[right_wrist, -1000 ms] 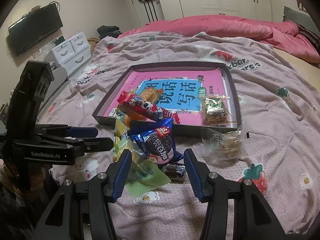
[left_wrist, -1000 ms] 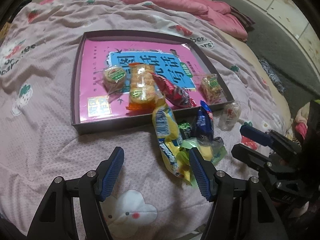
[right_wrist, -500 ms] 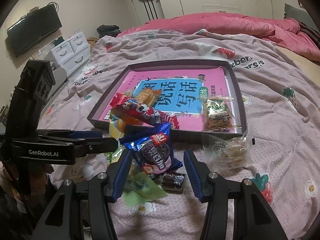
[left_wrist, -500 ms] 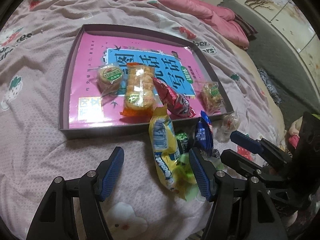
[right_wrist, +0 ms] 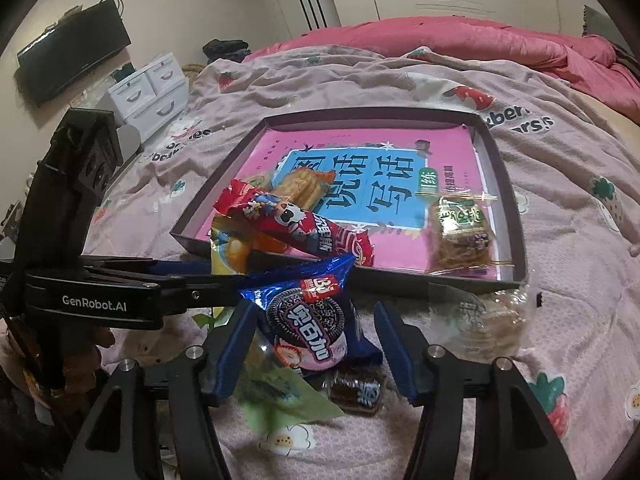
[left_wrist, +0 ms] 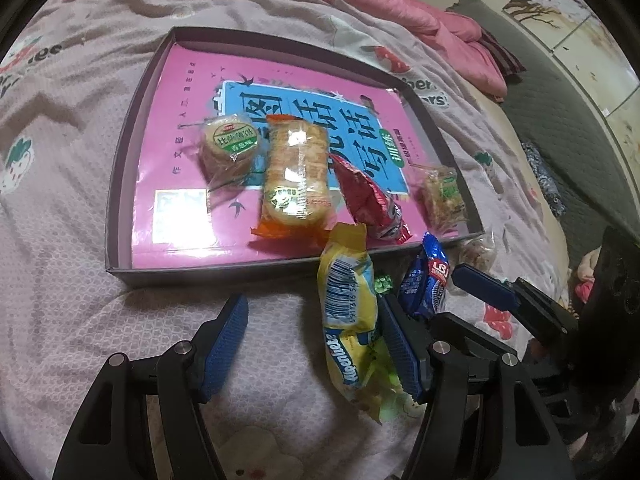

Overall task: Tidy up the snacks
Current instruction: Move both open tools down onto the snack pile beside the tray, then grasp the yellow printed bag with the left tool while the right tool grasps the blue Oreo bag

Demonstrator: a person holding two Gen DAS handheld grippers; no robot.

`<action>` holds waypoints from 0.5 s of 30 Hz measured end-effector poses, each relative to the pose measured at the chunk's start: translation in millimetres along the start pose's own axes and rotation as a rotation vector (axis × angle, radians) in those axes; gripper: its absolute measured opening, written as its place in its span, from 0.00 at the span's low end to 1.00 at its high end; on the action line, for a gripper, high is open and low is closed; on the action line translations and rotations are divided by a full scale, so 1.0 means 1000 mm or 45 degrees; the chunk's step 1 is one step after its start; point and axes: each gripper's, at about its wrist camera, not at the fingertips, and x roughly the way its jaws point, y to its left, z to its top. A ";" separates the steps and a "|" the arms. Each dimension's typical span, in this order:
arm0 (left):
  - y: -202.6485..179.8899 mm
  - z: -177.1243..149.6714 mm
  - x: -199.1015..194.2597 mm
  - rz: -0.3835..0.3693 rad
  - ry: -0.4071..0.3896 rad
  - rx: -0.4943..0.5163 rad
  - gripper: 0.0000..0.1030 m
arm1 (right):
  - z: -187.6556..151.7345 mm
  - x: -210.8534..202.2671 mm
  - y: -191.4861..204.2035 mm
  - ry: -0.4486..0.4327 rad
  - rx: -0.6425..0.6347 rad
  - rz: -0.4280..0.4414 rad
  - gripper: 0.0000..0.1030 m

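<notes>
A dark shallow tray (left_wrist: 120,200) with a pink book as its floor lies on the bedspread. In it are a round cake (left_wrist: 228,148), an orange cracker pack (left_wrist: 296,176) and a green-labelled crisp pack (left_wrist: 444,196). A red pack (right_wrist: 296,224) leans over the near rim. My left gripper (left_wrist: 312,324) is open, and the yellow Mentos pack (left_wrist: 348,320) lies against its right finger. My right gripper (right_wrist: 316,340) has its jaws opening, with the blue Oreo pack (right_wrist: 312,320) between the fingers. A green wrapper (right_wrist: 280,396) and a small dark sweet (right_wrist: 356,392) lie under it.
A clear bag of biscuits (right_wrist: 488,320) rests outside the tray's near right corner. A pink duvet (right_wrist: 500,44) is bunched at the far side of the bed. White drawers (right_wrist: 152,88) and a wall screen (right_wrist: 72,56) stand beyond the left edge.
Both grippers have come down closer to the pile of snacks in front of the tray. The yellow pack now sits beside the left gripper's right finger. The right fingers have spread slightly.
</notes>
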 end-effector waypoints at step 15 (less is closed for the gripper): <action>0.004 0.006 0.014 -0.026 0.008 -0.036 0.65 | 0.004 0.024 -0.001 0.046 -0.018 0.018 0.62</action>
